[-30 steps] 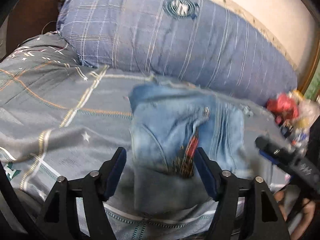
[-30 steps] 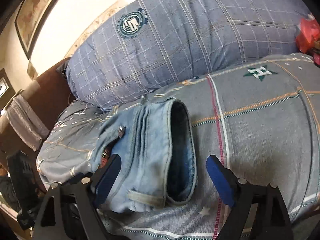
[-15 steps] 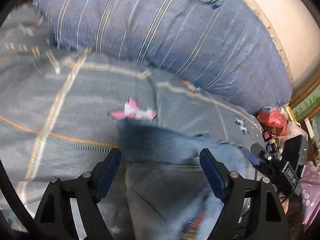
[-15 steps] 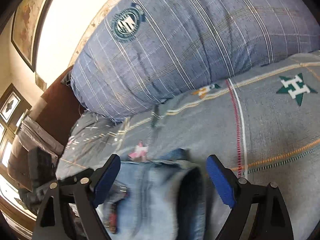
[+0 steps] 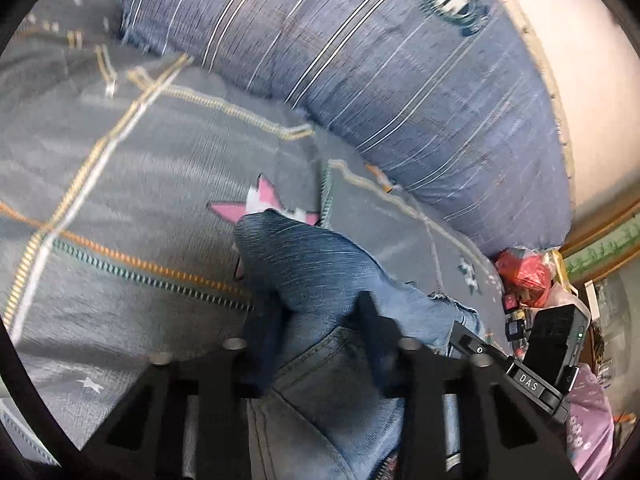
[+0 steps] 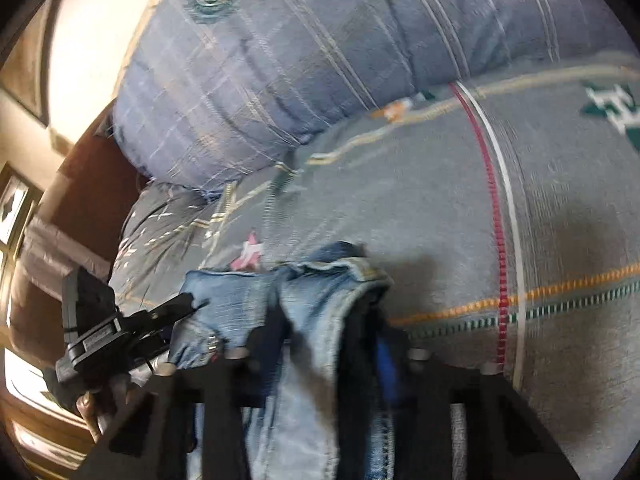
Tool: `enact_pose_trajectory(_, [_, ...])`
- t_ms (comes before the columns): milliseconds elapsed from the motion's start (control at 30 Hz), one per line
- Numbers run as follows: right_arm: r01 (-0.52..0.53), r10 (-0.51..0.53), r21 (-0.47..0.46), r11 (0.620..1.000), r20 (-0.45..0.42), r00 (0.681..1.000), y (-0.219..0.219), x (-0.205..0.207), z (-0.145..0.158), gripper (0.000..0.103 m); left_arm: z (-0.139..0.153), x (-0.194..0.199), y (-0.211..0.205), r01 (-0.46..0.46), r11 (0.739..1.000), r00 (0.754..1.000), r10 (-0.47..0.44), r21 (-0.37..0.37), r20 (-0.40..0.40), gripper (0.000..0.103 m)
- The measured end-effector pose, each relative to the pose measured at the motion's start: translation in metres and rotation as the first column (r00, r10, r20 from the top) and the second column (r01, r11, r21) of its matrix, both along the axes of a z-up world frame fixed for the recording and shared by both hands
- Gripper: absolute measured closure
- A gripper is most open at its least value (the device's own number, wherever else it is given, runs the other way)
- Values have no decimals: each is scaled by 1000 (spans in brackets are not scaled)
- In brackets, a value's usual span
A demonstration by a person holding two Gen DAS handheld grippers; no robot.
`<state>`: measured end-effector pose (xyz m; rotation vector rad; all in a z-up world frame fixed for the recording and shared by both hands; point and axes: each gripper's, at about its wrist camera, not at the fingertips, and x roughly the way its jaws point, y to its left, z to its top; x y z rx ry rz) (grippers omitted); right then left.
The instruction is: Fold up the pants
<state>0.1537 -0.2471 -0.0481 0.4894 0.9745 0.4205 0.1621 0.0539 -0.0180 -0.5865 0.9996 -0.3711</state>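
The blue denim pants [image 5: 320, 280] lie bunched on the grey patterned bedspread [image 5: 120, 184]. My left gripper [image 5: 320, 340] is shut on a fold of the denim, which rises between its fingers. In the right wrist view the pants [image 6: 320, 300] show their waistband edge, and my right gripper [image 6: 328, 344] is shut on that denim edge. The left gripper's body shows in the right wrist view at the left [image 6: 120, 328], and the right one in the left wrist view [image 5: 520, 368]. The lower part of the pants is hidden under both grippers.
A large blue striped pillow [image 5: 380, 80] lies along the back of the bed, also in the right wrist view [image 6: 320, 60]. A red bag and clutter [image 5: 524, 276] sit at the bed's right end. A brown headboard [image 6: 80, 184] stands at the left.
Both grippers have gone from wide open over the pants to shut on the denim. The pants have been bunched up and pulled nearer, uncovering a pink star on the bedspread.
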Motion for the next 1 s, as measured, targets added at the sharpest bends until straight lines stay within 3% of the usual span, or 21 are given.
enact_pose_trajectory(67, [-7,9,-22,1000,74,997,2,-8,16,78,16,-6,6,-9,999,996,13,-46,90,80])
enact_pose_trajectory(133, [1,0,-10,1000,144,990,0,-14,32,79,24,-8,8,-27,999,989,31,-34,144,81])
enact_pose_trajectory(233, [7,-5,-12,1000,171,985,-5,-12,39,78,12,4,6,-51,998,995,48,37,92,81])
enact_pose_trajectory(300, [35,-28,-65,997,115,993,-3,-4,25,57,0,9,2,-65,994,997,61,90,44,81])
enact_pose_trajectory(367, [71,-68,-110,991,26,997,-3,5,4,36,-4,9,-3,-53,992,998,50,114,27,76])
enact_pose_trajectory(400, [93,-93,-97,991,7,996,-6,6,-1,35,-3,7,-2,-49,991,999,46,125,29,71])
enact_pose_trajectory(467, [101,-101,-59,993,11,995,-12,3,1,34,1,1,-2,-31,993,999,27,113,32,42])
enact_pose_trajectory(567, [134,-129,-48,990,99,987,-20,-13,20,27,5,-16,0,-17,995,999,13,95,48,38])
enact_pose_trajectory(733, [117,-117,8,993,164,980,-28,-43,29,28,-4,-45,-11,23,993,1000,-23,119,-1,38])
enact_pose_trajectory(833, [77,-79,18,997,164,983,-22,-62,25,29,-11,-59,-20,25,990,1000,-24,136,-10,38])
enact_pose_trajectory(867, [64,-65,9,998,151,986,-18,-65,22,34,-13,-64,-23,15,988,1000,-15,154,-4,38])
enact_pose_trajectory(933, [45,-40,-64,997,84,996,-4,-64,8,49,-17,-66,-25,-2,984,1000,3,175,-4,39])
enact_pose_trajectory(967, [33,-29,-79,996,60,998,1,-63,1,67,-18,-66,-25,-6,984,1000,7,176,-6,44])
enact_pose_trajectory(1000, [20,-17,-81,997,38,999,5,-61,-7,76,-19,-66,-24,-4,988,1000,5,157,-5,50])
